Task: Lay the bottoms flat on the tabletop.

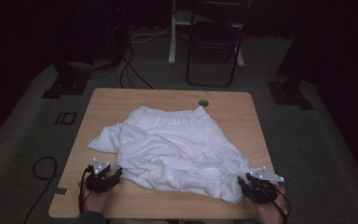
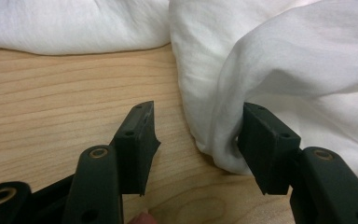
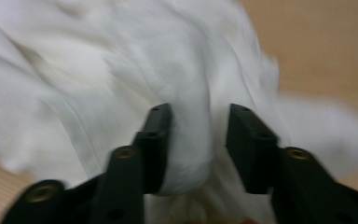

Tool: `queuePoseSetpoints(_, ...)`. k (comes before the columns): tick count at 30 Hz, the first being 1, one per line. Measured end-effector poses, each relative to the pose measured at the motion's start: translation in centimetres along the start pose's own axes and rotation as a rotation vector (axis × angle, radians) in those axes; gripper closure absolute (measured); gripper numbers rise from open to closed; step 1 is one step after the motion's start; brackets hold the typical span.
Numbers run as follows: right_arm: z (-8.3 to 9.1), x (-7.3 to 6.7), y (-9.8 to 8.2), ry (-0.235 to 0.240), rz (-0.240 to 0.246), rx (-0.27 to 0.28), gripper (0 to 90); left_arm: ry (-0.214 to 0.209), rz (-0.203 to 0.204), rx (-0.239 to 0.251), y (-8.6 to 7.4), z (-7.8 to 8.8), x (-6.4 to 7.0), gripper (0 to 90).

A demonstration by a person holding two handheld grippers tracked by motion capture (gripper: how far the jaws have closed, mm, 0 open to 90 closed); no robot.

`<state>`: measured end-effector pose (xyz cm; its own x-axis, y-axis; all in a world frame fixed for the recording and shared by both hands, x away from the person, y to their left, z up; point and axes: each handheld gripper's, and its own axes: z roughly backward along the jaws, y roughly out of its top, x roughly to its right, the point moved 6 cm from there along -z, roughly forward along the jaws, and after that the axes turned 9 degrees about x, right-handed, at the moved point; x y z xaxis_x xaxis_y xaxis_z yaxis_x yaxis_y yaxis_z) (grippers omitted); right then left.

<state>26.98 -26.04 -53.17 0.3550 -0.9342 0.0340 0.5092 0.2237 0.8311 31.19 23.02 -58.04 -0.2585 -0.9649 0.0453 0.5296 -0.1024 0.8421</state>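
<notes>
1. Your crumpled white fabric garment (image 1: 175, 149) lies spread over the middle of the table, its gathered elastic waistband at the far edge.
2. Its near half is bunched into thick folds, with one flap trailing off to the left.
3. Its near right corner lies closest to you.

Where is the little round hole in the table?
In the high view, the hole sits near the table's far edge, right of middle, just behind the white cloth.
</notes>
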Motion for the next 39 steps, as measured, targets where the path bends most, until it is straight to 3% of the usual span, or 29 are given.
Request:
queuePoseSetpoints(1, 0.0, 0.0, 0.0, 0.0, 0.0, 0.0, 56.0, 0.0, 0.0, 0.0, 0.0, 0.0, 0.0, 46.9)
queuePoseSetpoints(2, 0.7, -0.7, 1.6, 0.017, 0.025, 0.057, 49.9, 0.001, 0.001, 0.001, 0.0, 0.0, 0.0, 46.8)
queuePoseSetpoints(3, 0.7, -0.7, 1.6, 0.017, 0.025, 0.057, 49.9, 0.001, 0.001, -0.001, 0.0, 0.0, 0.0, 46.8)
queuePoseSetpoints(4, 1.0, -1.6, 3.3, 0.037, 0.051, 0.108, 46.4, 0.002, 0.001, -0.004, 0.0, 0.0, 0.0, 46.7)
queuePoseSetpoints(6, 0.9, -2.0, 3.9, 0.048, 0.059, 0.12, 46.2, 0.002, 0.0, -0.003, 0.0, 0.1, -0.1, 46.7)
queuePoseSetpoints(10, -0.9, -4.3, 6.3, 0.107, 0.095, 0.151, 47.9, 0.005, 0.009, 0.001, 0.0, 0.2, -0.3, 46.4)
queuePoseSetpoints(13, -3.8, -6.1, 7.1, 0.166, 0.111, 0.151, 50.6, 0.005, 0.021, 0.002, -0.1, 0.4, -0.5, 46.2)
queuePoseSetpoints(14, -5.9, -6.6, 6.9, 0.171, 0.12, 0.121, 51.1, 0.005, 0.027, 0.005, -0.1, 0.6, -0.7, 46.2)
queuePoseSetpoints(15, -5.9, -6.6, 6.9, 0.171, 0.12, 0.121, 51.1, 0.005, 0.027, 0.005, -0.1, 0.6, -0.7, 46.2)
queuePoseSetpoints(16, -7.8, -6.7, 6.0, 0.155, 0.129, 0.069, 51.3, 0.005, 0.033, 0.008, -0.1, 0.8, -0.8, 46.2)
queuePoseSetpoints(17, -7.8, -6.7, 6.0, 0.155, 0.129, 0.069, 51.3, 0.0, 0.038, 0.009, -0.1, 0.8, -0.8, 46.2)
queuePoseSetpoints(18, -9.0, -6.4, 4.8, 0.122, 0.148, 0.013, 51.3, -0.014, 0.048, 0.017, 0.1, 1.1, -0.9, 46.3)
queuePoseSetpoints(24, -8.7, -4.9, 2.3, 0.063, 0.138, -0.044, 51.7, -0.02, 0.026, 0.062, 1.4, 2.0, -0.5, 46.7)
queuePoseSetpoints(26, -8.1, -4.2, 1.5, 0.051, 0.119, -0.053, 51.3, -0.028, 0.009, 0.086, 2.3, 2.3, -0.1, 47.0)
queuePoseSetpoints(28, -6.9, -3.1, 0.4, -0.005, 0.105, -0.07, 50.1, -0.04, -0.012, 0.105, 3.4, 2.3, 0.5, 47.2)
queuePoseSetpoints(29, -6.9, -3.1, 0.4, -0.005, 0.105, -0.07, 50.1, -0.04, -0.012, 0.105, 3.4, 2.3, 0.5, 47.2)
queuePoseSetpoints(32, -6.2, -2.1, -0.8, -0.019, 0.066, -0.079, 50.1, -0.072, -0.038, 0.119, 4.9, 1.9, 1.5, 47.2)
queuePoseSetpoints(35, -6.5, -2.1, -1.2, -0.013, 0.058, -0.085, 50.1, -0.103, -0.081, 0.125, 6.4, 1.2, 3.0, 47.1)
queuePoseSetpoints(36, -6.7, -2.2, -1.2, -0.019, 0.054, -0.086, 49.7, -0.118, -0.117, 0.131, 7.4, 0.6, 4.2, 45.6)
queuePoseSetpoints(39, -6.8, -2.2, -1.2, -0.021, 0.049, -0.079, 49.5, -0.126, -0.15, 0.114, 8.2, -0.3, 5.2, 42.5)
